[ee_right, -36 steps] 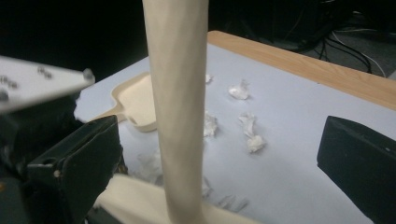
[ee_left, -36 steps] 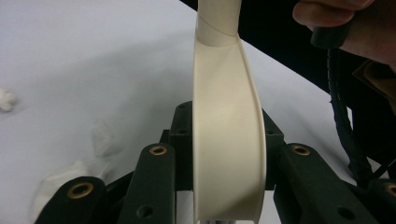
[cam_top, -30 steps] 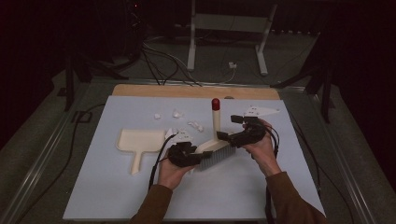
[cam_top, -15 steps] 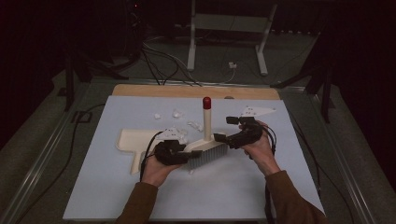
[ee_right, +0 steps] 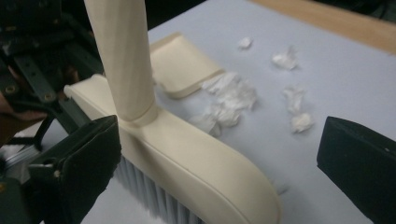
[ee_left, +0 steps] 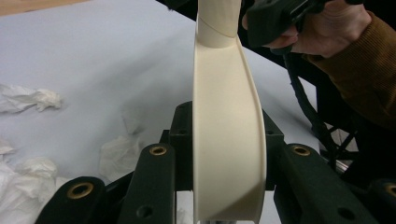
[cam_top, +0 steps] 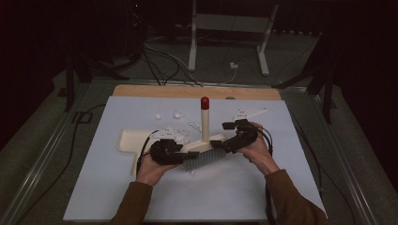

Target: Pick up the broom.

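Note:
A cream hand brush [cam_top: 205,123] with grey bristles and a red-tipped handle stands on the blue-grey mat [cam_top: 141,192], handle upright. My left gripper [cam_top: 182,153] is shut on the left end of the brush head [ee_left: 227,140]. My right gripper [cam_top: 229,142] stands open at the other end, its jaws wide apart on either side of the brush head [ee_right: 196,163]. A cream dustpan [cam_top: 127,139] lies flat to the left, behind my left hand. Crumpled white paper scraps [cam_top: 178,114] lie just beyond the brush and the dustpan [ee_right: 182,65].
More paper scraps [ee_right: 229,100] sit close to the dustpan's lip, others [ee_left: 28,98] farther out on the mat. A wooden strip [cam_top: 187,91] runs along the mat's far edge. Cables [cam_top: 75,140] trail off the left side. Stand legs [cam_top: 192,51] rise on the floor beyond.
The brush has shifted left across the mat with my left gripper, and its handle stands more upright. My right gripper has followed a little to the left.

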Demonstrator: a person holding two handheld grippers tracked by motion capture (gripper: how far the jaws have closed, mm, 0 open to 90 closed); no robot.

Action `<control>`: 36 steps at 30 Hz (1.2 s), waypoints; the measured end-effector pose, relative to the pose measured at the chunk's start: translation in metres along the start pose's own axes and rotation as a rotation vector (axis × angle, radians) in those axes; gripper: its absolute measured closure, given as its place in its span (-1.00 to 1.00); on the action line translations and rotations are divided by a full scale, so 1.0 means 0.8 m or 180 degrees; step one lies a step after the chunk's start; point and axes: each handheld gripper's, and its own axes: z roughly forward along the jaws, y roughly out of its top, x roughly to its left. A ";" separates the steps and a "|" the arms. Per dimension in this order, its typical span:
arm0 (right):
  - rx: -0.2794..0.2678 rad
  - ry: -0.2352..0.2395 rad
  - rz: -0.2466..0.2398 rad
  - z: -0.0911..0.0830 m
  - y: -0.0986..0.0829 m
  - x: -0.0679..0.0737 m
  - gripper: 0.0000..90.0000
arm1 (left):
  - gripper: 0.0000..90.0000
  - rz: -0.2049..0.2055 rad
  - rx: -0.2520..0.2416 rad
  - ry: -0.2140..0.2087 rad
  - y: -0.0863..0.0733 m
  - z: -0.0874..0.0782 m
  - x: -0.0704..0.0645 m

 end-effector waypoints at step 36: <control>0.0798 0.0899 -0.0827 0.022 -0.015 0.024 0.23 | 0.52 0.0087 -0.0026 -0.0513 -0.003 -0.001 0.007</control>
